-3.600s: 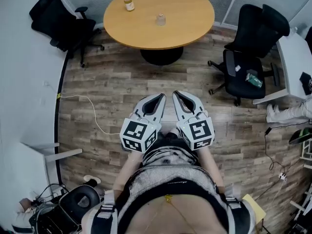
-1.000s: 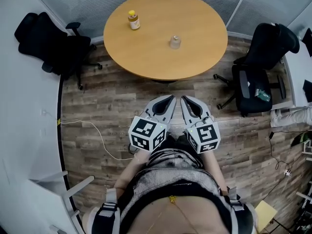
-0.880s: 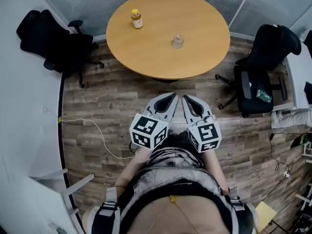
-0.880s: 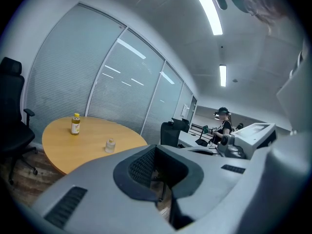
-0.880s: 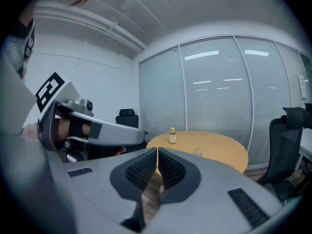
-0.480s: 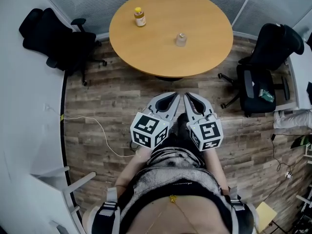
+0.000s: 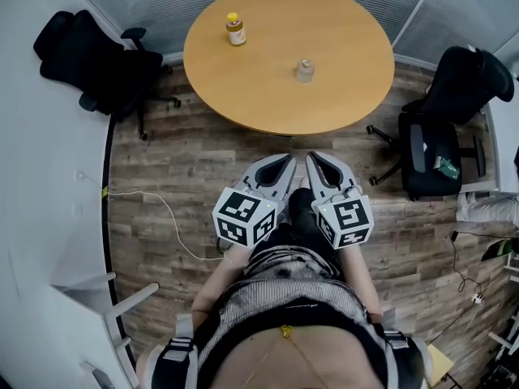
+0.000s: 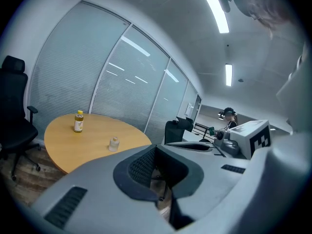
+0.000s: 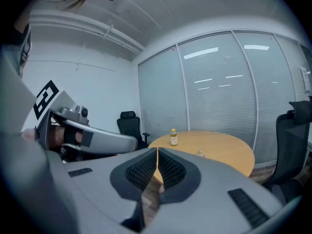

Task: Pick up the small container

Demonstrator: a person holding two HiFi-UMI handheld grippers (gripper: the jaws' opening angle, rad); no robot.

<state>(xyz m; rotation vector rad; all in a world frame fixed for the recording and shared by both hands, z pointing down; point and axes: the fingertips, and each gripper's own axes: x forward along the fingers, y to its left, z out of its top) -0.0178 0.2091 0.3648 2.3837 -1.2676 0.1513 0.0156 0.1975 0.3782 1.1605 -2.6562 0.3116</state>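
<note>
The small clear container (image 7: 304,70) stands near the middle of a round wooden table (image 7: 340,96), also in the left gripper view (image 8: 113,144) and the right gripper view (image 9: 200,153). A yellow-capped bottle (image 7: 235,30) stands farther back on the left. Both grippers are held side by side in front of the person's body, over the floor and short of the table. The left gripper (image 7: 285,163) is shut and holds nothing; its jaws (image 8: 156,149) meet. The right gripper (image 7: 315,160) is also shut and holds nothing (image 9: 157,151).
A black office chair (image 7: 89,51) stands left of the table and another (image 7: 450,112) to its right. A white cable (image 7: 162,217) runs across the wood floor at the left. A white desk edge (image 7: 49,217) curves along the left side. Glass partitions stand behind the table.
The table and its two containers have drifted slightly right and lower in the head view as the person steps closer. Both grippers stay shut in front of the body.
</note>
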